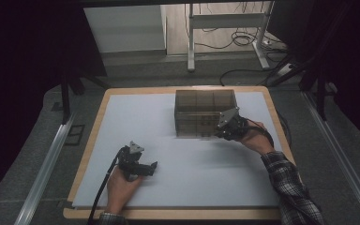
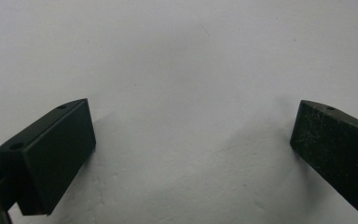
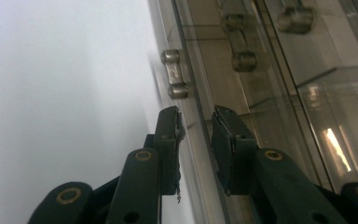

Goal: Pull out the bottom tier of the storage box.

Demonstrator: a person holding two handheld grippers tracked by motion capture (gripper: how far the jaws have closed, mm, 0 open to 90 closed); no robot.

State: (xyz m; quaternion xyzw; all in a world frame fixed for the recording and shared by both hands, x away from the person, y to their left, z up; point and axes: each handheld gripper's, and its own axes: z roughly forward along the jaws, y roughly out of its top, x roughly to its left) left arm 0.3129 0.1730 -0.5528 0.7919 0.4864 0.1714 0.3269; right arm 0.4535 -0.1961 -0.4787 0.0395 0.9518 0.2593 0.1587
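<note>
**Two hand-held grippers, one on the clear box wall**

Two hand-held grippers are working over the white surface [image 1: 178,159]. The smoky clear box [image 1: 205,112] is sitting at about 1 o'clock from the middle of the surface, toward its far edge. Its long axis is running from 9 to 3 o'clock, parallel to the far edge, and its open top is facing up, with dividers showing inside.

The right hand-held gripper [image 1: 218,133] is reaching in from 4 o'clock to the box's near right corner. In the right gripper view its jaws are standing narrowly apart on either side of the near wall [image 3: 196,140], one outside and one inside, just below a small metal hinge [image 3: 174,74]. Whether the pads are pressing on that wall I cannot tell; a sliver of gap seems to be showing.

The left hand-held gripper [image 1: 151,168] is resting at about 7 o'clock, well apart from the box, its jaws spread wide with nothing between them but bare surface.

As I judge it, the work is sitting at an early stage: the right side is taking hold of the wall, and whatever shifting, turning or opening of the box is meant is remaining to be done. The left side is not yet taking part.
</note>
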